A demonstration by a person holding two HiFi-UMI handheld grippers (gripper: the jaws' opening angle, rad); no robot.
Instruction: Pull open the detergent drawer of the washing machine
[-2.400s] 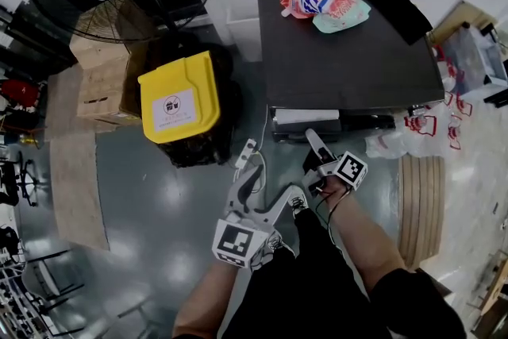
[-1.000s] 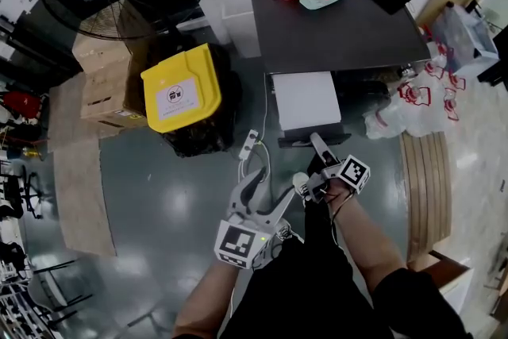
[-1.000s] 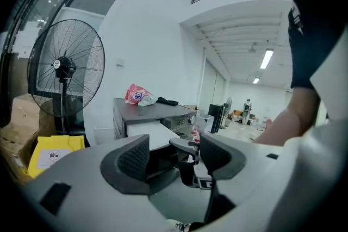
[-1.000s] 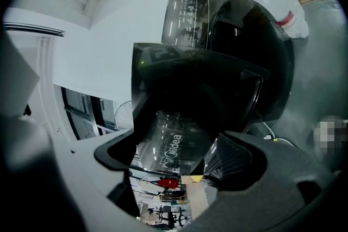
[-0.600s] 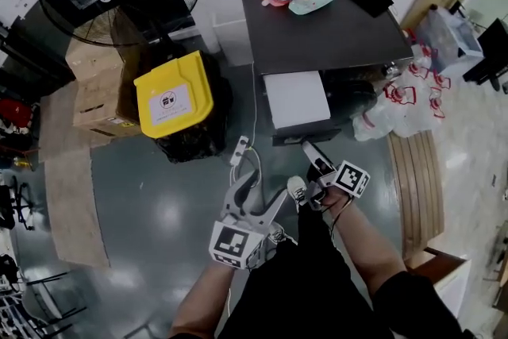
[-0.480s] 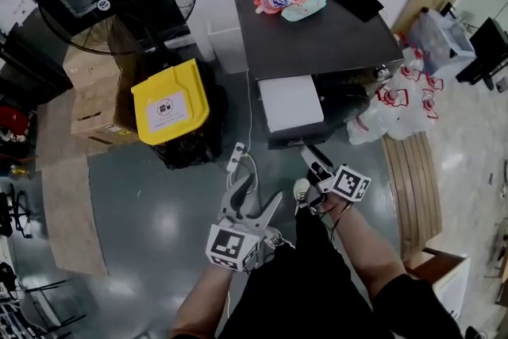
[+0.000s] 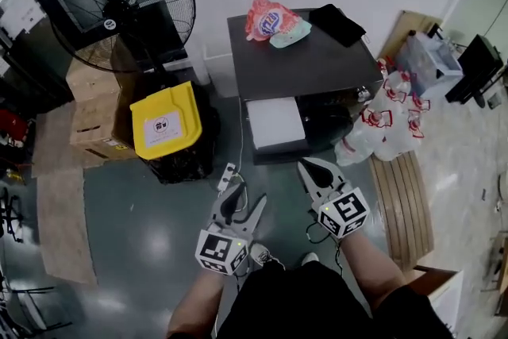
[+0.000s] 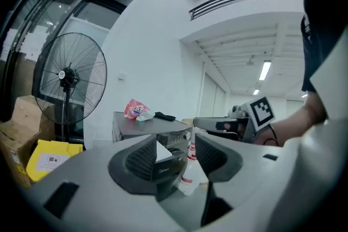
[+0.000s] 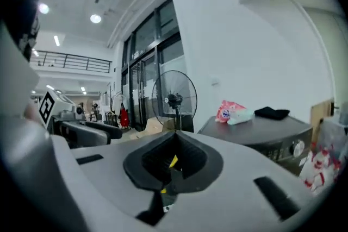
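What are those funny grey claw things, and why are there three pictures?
A person holds a grabbing tool in each hand. One picture comes from a camera on the person's head, looking down. The other two come from cameras riding on the tools. The left tool has its fingers apart and closing, with nothing between them. The right tool has its fingers shut, holding nothing. Ahead stands a washing machine with its white soap drawer pulled out. On top lie a soap bag and a black cloth.
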